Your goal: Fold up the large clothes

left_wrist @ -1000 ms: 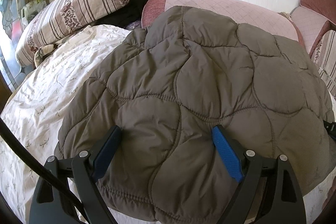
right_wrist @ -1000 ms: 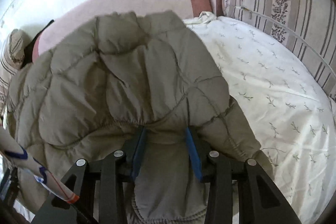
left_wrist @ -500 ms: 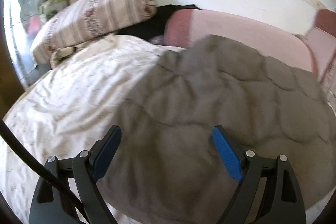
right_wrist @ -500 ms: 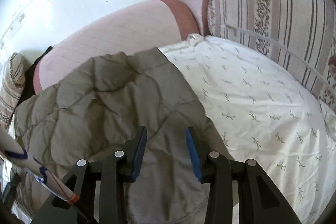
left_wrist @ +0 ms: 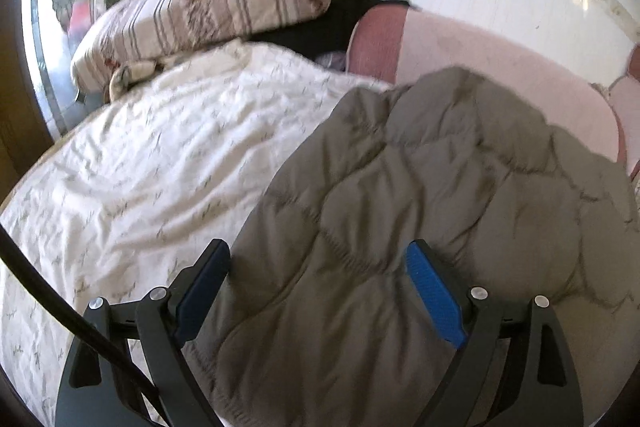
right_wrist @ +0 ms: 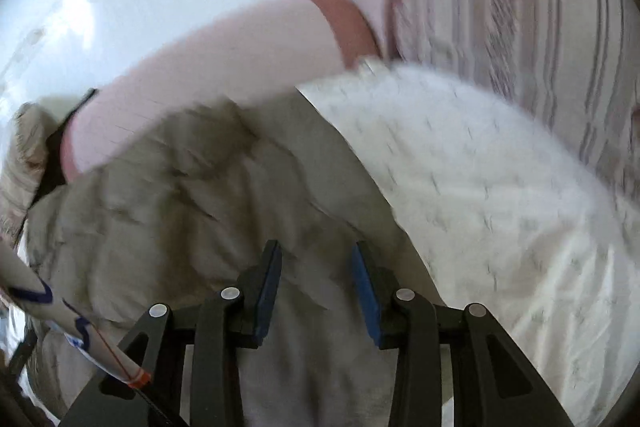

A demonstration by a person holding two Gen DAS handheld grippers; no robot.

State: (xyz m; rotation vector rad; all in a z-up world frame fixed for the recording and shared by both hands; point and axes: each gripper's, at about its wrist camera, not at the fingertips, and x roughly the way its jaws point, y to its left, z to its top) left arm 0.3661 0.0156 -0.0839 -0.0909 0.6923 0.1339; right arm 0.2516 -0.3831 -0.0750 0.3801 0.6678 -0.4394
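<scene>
A grey-brown quilted jacket (left_wrist: 440,195) lies folded on a bed with a white patterned sheet (left_wrist: 152,163). My left gripper (left_wrist: 318,259) is open wide above the jacket's near left edge and holds nothing. In the right wrist view the jacket (right_wrist: 192,195) fills the left and middle. My right gripper (right_wrist: 316,259) hangs over its near right part, jaws apart with nothing between the blue pads (right_wrist: 366,291). That view is blurred by motion.
A striped bolster pillow (left_wrist: 208,15) and dark clothing (left_wrist: 336,23) lie at the bed's far left. A pink padded headboard (left_wrist: 500,67) runs behind the jacket. A striped cushion (right_wrist: 520,19) stands at the right. White sheet (right_wrist: 500,187) spreads right of the jacket.
My right gripper has let go of the jacket's hem and drawn back. Both grippers have lifted away from the jacket, and the left view has swung left over the sheet.
</scene>
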